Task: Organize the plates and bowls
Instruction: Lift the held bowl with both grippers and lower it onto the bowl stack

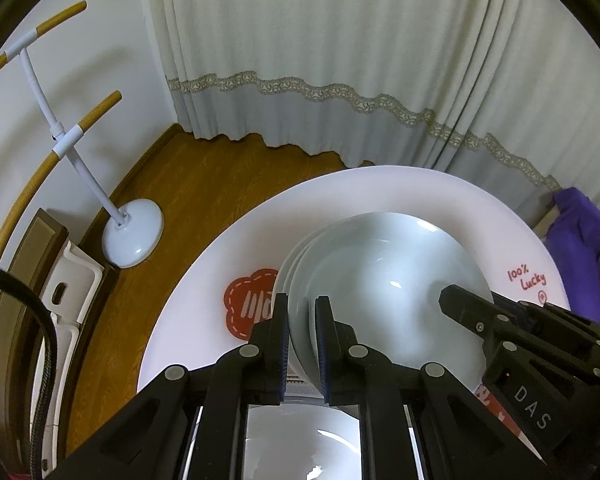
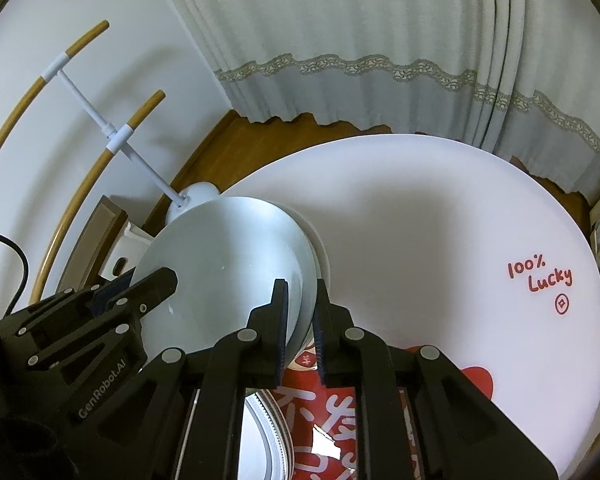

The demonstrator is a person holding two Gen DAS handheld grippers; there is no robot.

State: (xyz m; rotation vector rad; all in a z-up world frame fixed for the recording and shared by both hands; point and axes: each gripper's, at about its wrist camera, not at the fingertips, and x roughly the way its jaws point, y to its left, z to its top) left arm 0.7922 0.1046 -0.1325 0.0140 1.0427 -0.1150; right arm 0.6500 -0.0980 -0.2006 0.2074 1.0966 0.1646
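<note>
A stack of pale blue-white plates is held above the round white table. My left gripper is shut on the stack's near left rim. My right gripper is shut on the opposite rim of the same stack, and it shows at the right in the left wrist view. The left gripper shows at the lower left in the right wrist view. Another plate with a patterned rim lies below the right gripper.
The white table carries red prints and the words "100% Lucky". A white and wood stand sits on the wooden floor at left. Curtains hang behind. A purple cloth lies at right.
</note>
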